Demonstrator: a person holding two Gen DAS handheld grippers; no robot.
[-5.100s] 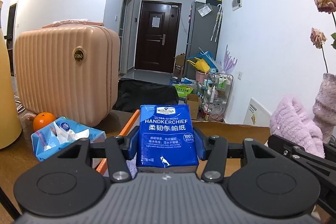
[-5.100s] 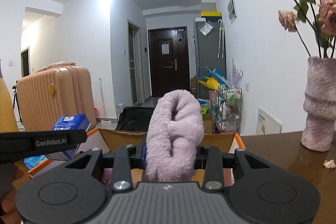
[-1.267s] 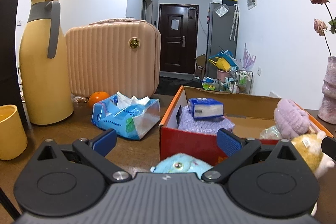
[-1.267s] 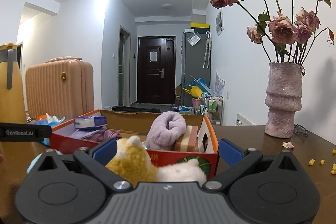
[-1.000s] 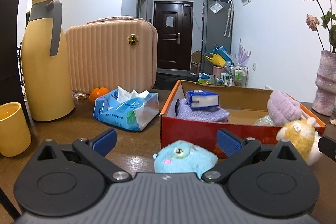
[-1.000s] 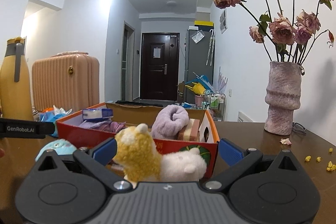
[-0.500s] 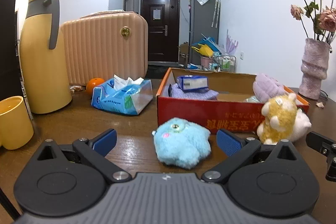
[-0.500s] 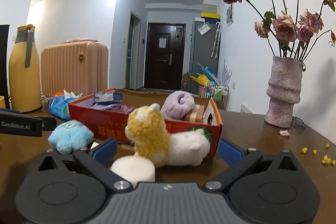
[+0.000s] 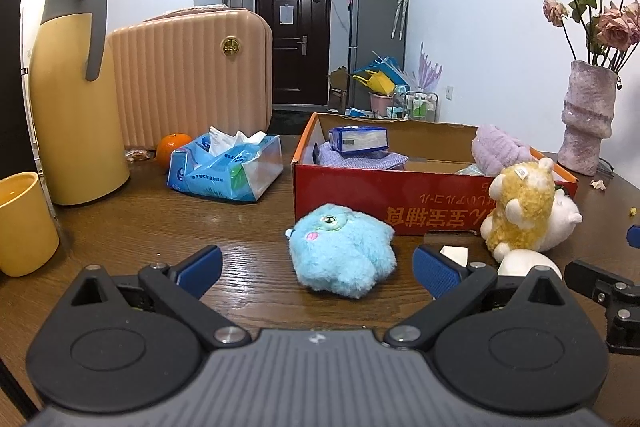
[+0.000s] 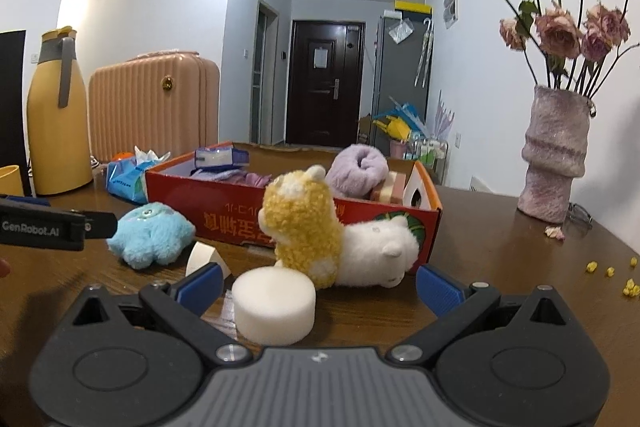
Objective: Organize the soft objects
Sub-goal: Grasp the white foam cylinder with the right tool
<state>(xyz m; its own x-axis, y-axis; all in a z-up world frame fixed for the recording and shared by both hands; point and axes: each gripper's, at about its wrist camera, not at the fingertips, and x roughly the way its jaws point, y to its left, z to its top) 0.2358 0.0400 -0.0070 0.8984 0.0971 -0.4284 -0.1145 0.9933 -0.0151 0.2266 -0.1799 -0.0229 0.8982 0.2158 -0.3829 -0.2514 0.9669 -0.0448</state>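
Note:
A red cardboard box [image 9: 384,195] [image 10: 240,217] on the wooden table holds a blue handkerchief pack [image 9: 359,139], a folded purple cloth [image 9: 362,159] and a lilac towel roll [image 9: 500,151] [image 10: 358,169]. In front of the box lie a blue plush [image 9: 341,255] [image 10: 150,233], a yellow plush [image 9: 520,203] [image 10: 300,223], a white plush [image 10: 376,247] and a white sponge disc [image 10: 274,305]. My left gripper [image 9: 318,267] is open, with the blue plush just beyond its fingers. My right gripper [image 10: 318,285] is open, the sponge disc lying between its fingers.
A yellow thermos [image 9: 76,95], a yellow cup [image 9: 22,223], a pink suitcase [image 9: 192,79], an orange [image 9: 173,143] and a blue tissue pack [image 9: 228,167] stand at the left. A vase of dried roses [image 10: 556,151] is at the right, with yellow crumbs [image 10: 608,271] nearby.
Both grippers let go of the handkerchief pack and the lilac towel, which now lie in the box, then drew back toward the table's near side; the plush toys and sponge came into view.

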